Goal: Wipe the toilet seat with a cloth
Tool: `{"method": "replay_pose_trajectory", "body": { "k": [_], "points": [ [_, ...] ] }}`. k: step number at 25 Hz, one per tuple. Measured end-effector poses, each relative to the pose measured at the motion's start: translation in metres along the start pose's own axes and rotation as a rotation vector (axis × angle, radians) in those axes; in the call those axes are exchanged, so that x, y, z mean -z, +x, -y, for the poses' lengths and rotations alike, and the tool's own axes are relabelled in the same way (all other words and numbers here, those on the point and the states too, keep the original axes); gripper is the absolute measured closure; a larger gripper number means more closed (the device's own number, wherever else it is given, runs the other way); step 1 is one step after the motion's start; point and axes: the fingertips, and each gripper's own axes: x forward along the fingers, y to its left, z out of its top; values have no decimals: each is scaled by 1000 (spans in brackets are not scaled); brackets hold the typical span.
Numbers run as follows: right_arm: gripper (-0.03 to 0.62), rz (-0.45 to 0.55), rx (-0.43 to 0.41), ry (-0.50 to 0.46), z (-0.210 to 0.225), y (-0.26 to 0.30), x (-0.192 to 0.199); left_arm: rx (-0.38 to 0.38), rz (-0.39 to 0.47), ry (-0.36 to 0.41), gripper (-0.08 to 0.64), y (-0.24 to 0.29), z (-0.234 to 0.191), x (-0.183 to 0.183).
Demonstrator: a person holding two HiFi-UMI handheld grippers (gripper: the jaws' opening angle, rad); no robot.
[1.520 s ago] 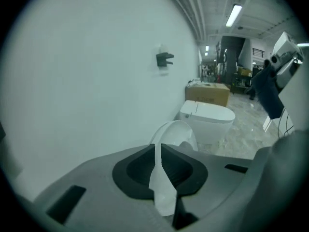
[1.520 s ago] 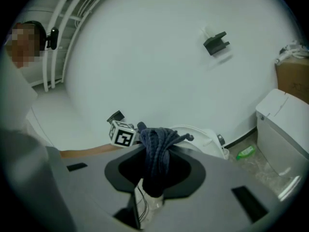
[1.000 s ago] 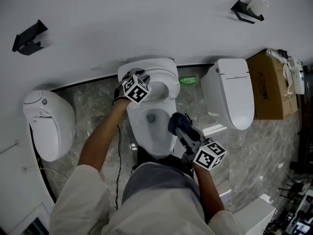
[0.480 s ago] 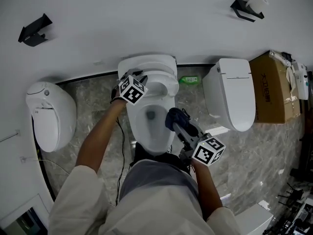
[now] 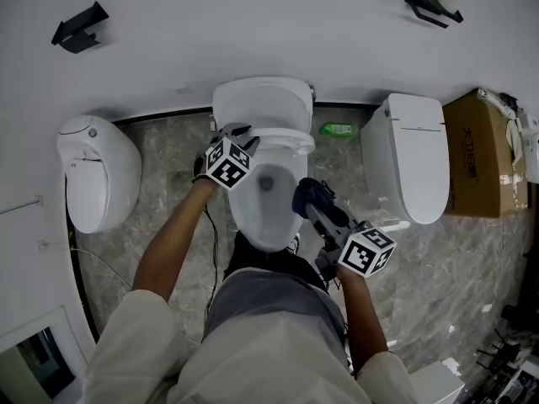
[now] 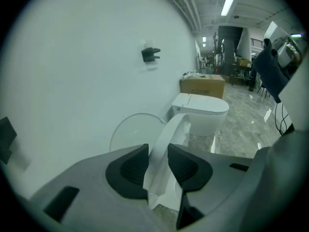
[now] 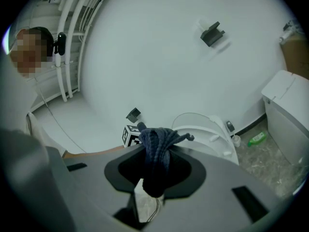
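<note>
One toilet seat [image 6: 170,133], raised on end, sits pinched in left tongs [image 6: 158,153]; right tongs [image 7: 154,170] pinch cloth [image 7: 157,146].

**Changes: seat, left gripper**

Toilet seat [image 5: 295,142]: tipped further up, from half raised to near upright, close before the lid [image 5: 261,103]. Left gripper [image 6: 157,164]: jaws drawn narrower, pads now pressing the seat's edge between them.

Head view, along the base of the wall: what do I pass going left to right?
closed white toilet on the left → middle toilet → green bottle → closed white toilet on the right → cardboard box
</note>
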Motion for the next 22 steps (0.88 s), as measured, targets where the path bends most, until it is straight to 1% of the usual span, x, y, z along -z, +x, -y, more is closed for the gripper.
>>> {"method": "replay_pose_trajectory", "body": {
  "k": [9,16,19,22],
  "points": [
    [506,-27,-56,11,4,-44,19,-2,-41,61,440,-34,80,30],
    [506,-78,-90,17,9,-64,45,-19,-79,114,434,-49,137,60],
    [506,-99,-99,24,12,-71,54,-3,-105,142,431,-53,162,75],
    [506,-116,-102,20,14,-75,62,34,-132,178,426,-56,190,92]
  ]
}}
